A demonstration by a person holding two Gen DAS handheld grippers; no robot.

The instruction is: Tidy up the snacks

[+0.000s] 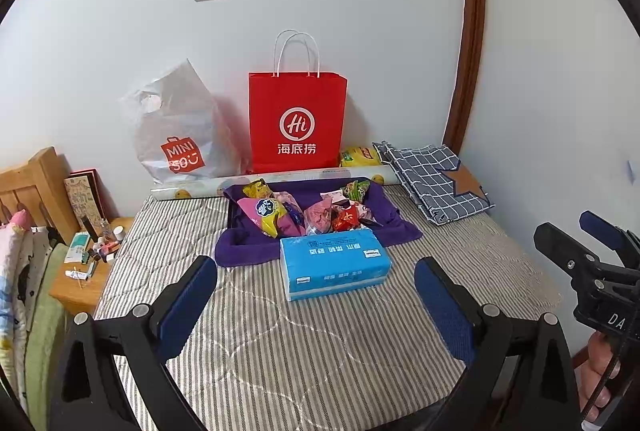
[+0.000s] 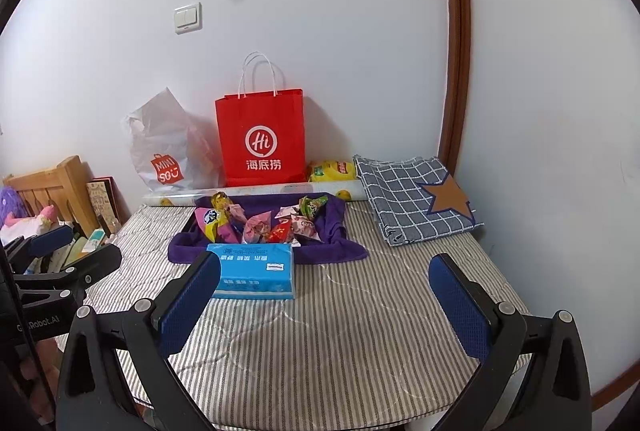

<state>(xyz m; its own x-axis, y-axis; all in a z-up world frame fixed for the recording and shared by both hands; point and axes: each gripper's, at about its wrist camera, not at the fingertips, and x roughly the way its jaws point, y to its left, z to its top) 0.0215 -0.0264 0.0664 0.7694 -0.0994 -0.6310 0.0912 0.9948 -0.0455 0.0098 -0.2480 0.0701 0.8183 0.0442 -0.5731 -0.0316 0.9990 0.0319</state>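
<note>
Several snack packets [image 1: 304, 209] [image 2: 260, 219] lie in a heap on a purple cloth [image 1: 244, 251] [image 2: 320, 253] in a dark tray at the far side of a striped mattress. A blue tissue pack [image 1: 334, 265] [image 2: 256, 271] lies just in front of the cloth. My left gripper [image 1: 316, 307] is open and empty, hovering above the mattress short of the tissue pack. My right gripper [image 2: 326, 307] is open and empty, to the right of the tissue pack. Each gripper also shows at the other view's edge [image 1: 588, 251] [image 2: 68, 251].
A red paper bag [image 1: 298, 123] [image 2: 262, 139] and a grey plastic bag [image 1: 176, 135] [image 2: 168, 147] stand against the wall. A rolled sheet [image 1: 280, 179], a yellow packet [image 1: 360, 156] and a folded checked cloth [image 1: 436, 179] [image 2: 416, 199] lie behind. A cluttered nightstand [image 1: 86, 271] stands left.
</note>
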